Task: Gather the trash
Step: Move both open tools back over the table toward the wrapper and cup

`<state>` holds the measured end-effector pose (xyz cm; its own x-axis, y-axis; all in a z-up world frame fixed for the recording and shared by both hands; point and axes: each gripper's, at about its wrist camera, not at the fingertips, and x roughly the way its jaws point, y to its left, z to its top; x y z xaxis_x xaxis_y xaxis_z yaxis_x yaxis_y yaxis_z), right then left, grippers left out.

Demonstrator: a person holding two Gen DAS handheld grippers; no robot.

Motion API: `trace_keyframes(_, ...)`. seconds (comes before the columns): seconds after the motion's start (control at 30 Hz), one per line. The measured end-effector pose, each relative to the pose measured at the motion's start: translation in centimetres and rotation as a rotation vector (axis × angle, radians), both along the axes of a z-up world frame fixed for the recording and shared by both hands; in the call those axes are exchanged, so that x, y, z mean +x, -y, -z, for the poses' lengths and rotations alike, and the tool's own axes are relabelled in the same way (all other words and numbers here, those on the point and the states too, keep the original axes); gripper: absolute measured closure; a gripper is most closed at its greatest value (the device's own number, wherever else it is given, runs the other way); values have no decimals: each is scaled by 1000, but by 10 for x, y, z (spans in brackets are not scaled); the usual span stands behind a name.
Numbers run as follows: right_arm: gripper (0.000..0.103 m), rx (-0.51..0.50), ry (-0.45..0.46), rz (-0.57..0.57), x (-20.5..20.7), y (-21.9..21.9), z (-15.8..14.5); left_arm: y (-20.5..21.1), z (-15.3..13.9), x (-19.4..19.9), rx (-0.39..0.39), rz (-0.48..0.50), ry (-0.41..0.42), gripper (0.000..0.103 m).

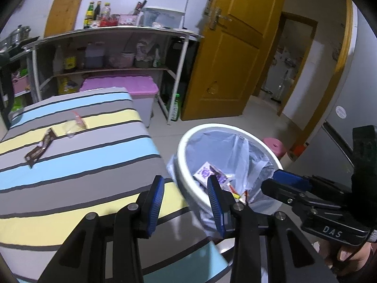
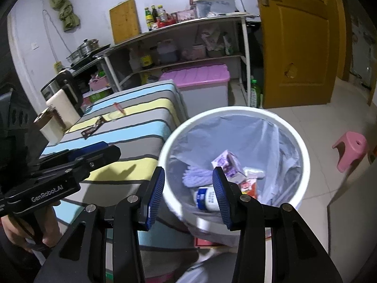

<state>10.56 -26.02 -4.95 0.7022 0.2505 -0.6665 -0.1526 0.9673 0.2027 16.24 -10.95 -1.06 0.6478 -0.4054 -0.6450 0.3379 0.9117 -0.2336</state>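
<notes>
Both tongs empty, jaws apart, over bin edge.
Left gripper (image 1: 186, 189) and right gripper (image 2: 188, 184) hold nothing; bin (image 2: 299, 141) has trash inside; brown wrapper (image 1: 40, 147) and clear bag (image 1: 73, 126) lie on striped table (image 1: 77, 165).

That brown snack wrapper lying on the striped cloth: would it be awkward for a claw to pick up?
Probably. The brown wrapper lies flat against the striped cloth, so there is little edge to pinch. It looks thin and empty, so likely light and floppy, drooping once lifted. Its glossy surface hints it may slip between the pads, and it would probably slide if pushed.
</notes>
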Motion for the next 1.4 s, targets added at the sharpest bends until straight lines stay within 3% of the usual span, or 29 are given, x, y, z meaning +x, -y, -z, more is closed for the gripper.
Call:
trace_keyframes(0.93,60,-2,10,-158,-1,-84,-4,-87,-9,-39,9,-174,38,65)
trace_keyframes(1.4,60,1,-29,-254,30,-122,9,-139,3,-24,32,-284,6,65)
